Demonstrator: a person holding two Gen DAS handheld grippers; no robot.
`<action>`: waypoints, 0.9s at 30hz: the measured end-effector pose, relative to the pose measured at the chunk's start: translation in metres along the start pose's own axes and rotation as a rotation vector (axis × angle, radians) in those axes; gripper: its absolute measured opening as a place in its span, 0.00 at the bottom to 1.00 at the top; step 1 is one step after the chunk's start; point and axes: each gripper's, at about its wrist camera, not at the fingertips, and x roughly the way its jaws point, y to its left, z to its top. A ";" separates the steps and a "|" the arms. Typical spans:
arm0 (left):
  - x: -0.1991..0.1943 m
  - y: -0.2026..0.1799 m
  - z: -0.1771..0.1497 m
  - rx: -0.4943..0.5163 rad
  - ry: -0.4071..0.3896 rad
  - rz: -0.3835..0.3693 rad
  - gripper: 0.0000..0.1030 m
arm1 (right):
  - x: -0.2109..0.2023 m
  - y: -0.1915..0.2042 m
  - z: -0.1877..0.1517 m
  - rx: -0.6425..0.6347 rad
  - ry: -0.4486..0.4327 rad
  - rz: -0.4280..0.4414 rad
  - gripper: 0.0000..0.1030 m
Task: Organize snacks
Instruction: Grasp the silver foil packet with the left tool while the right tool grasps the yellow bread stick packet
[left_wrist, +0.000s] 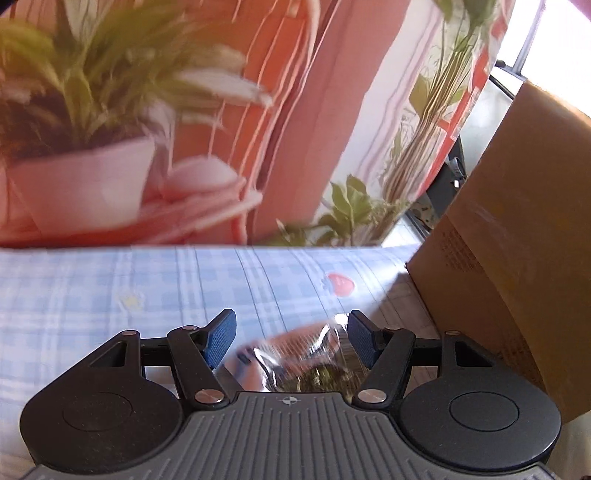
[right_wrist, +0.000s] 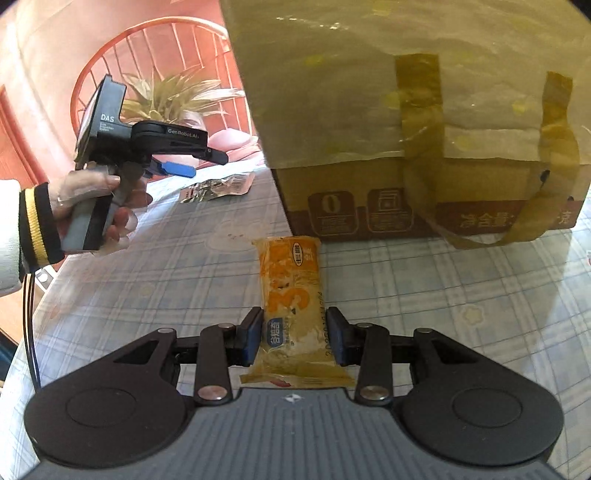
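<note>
My right gripper (right_wrist: 295, 338) is shut on a yellow-orange snack packet (right_wrist: 291, 291), which points forward toward the cardboard box (right_wrist: 406, 155) over the blue checked tablecloth (right_wrist: 184, 280). My left gripper (left_wrist: 290, 338) is open; a clear silvery snack packet (left_wrist: 306, 362) lies on the cloth below and between its fingers, not gripped. In the right wrist view the left gripper (right_wrist: 184, 162) hovers above that packet (right_wrist: 218, 188), held by a hand.
The taped cardboard box (left_wrist: 509, 258) stands at the right of the left gripper, close by. A potted plant (left_wrist: 85, 155) and an orange wall lie beyond the table's far edge. The table's left edge (right_wrist: 40, 291) drops off near the hand.
</note>
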 end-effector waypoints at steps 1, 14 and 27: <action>-0.001 -0.001 -0.004 0.012 -0.001 -0.007 0.67 | 0.000 -0.001 0.000 0.006 -0.001 0.003 0.38; -0.039 -0.041 -0.058 0.346 0.008 0.064 0.67 | -0.004 -0.007 -0.006 0.041 -0.016 0.028 0.38; -0.003 -0.033 -0.031 0.288 0.002 0.026 0.67 | -0.004 -0.008 -0.006 0.054 -0.014 0.039 0.39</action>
